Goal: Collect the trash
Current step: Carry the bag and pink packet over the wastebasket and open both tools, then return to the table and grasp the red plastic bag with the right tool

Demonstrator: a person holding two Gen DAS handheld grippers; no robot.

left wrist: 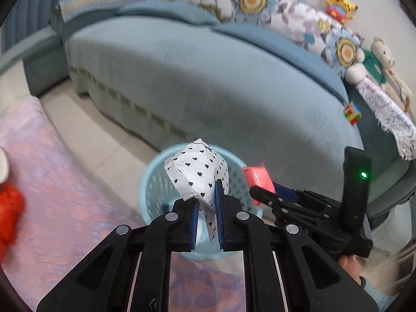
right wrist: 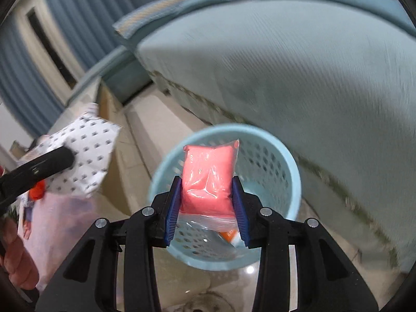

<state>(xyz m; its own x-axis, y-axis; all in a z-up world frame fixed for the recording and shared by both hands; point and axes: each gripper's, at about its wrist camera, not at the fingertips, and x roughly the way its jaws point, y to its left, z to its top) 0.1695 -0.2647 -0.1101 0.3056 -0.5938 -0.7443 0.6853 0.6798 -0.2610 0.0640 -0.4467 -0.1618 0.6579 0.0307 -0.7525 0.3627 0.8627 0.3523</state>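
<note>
My left gripper (left wrist: pixel 206 202) is shut on a white packet with black hearts (left wrist: pixel 197 174) and holds it over the light blue perforated bin (left wrist: pixel 150 195). My right gripper (right wrist: pixel 206 195) is shut on a clear bag of pink stuff (right wrist: pixel 209 171) and holds it above the same bin (right wrist: pixel 273 161). In the left wrist view the right gripper (left wrist: pixel 262 189) and its pink bag (left wrist: pixel 256 178) are at the bin's right rim. In the right wrist view the heart packet (right wrist: pixel 85 153) and a left finger (right wrist: pixel 41 166) are to the left. Some trash lies in the bin's bottom (right wrist: pixel 231 234).
A blue-green sofa (left wrist: pixel 221 91) stands behind the bin, with floral cushions (left wrist: pixel 260 2), plush toys (left wrist: pixel 379 57) and a puzzle cube (left wrist: pixel 352 111). A pink patterned cloth (left wrist: pixel 52 182) lies to the left. The pale tiled floor (right wrist: pixel 161 124) surrounds the bin.
</note>
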